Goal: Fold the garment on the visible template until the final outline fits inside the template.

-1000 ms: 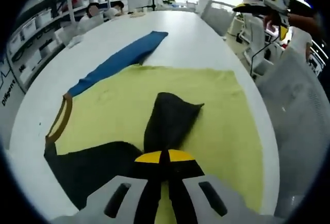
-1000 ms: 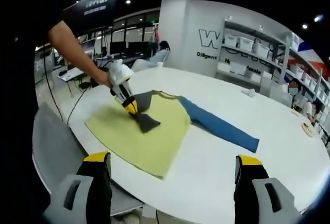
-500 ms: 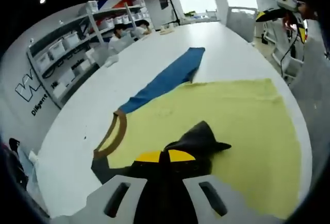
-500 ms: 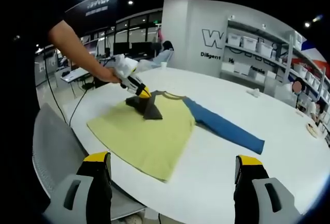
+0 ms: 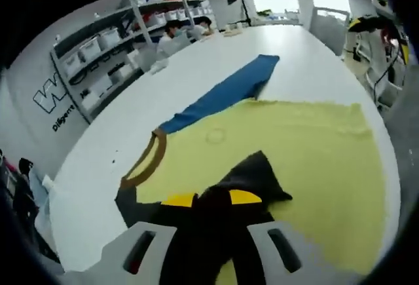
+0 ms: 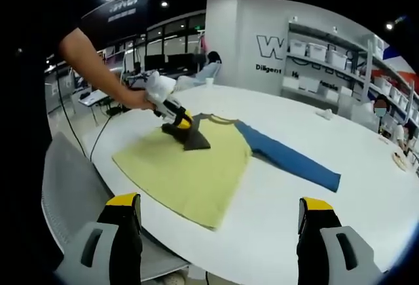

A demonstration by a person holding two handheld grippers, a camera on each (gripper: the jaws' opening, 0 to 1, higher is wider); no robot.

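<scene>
White oval worktop (image 6: 366, 187) in an open room, shelving with storage boxes (image 6: 327, 56) along the far wall, people seated at the far end. Garment (image 6: 190, 170) lies flat near the worktop's near edge: yellow body, brown collar band (image 5: 145, 164), blue sleeve (image 6: 291, 160) stretched straight out across the white surface, dark sleeve (image 5: 252, 177) folded over onto the yellow body. No template outline can be made out under it.

Left hand-held gripper (image 6: 183, 122): jaws together, pinching the dark sleeve, seen in left gripper view with the fabric bunched between the yellow-tipped jaws; held low over the collar end.

Right hand-held gripper (image 6: 219, 216): jaws wide apart, holding nothing, well back from the garment, off the worktop's near edge
</scene>
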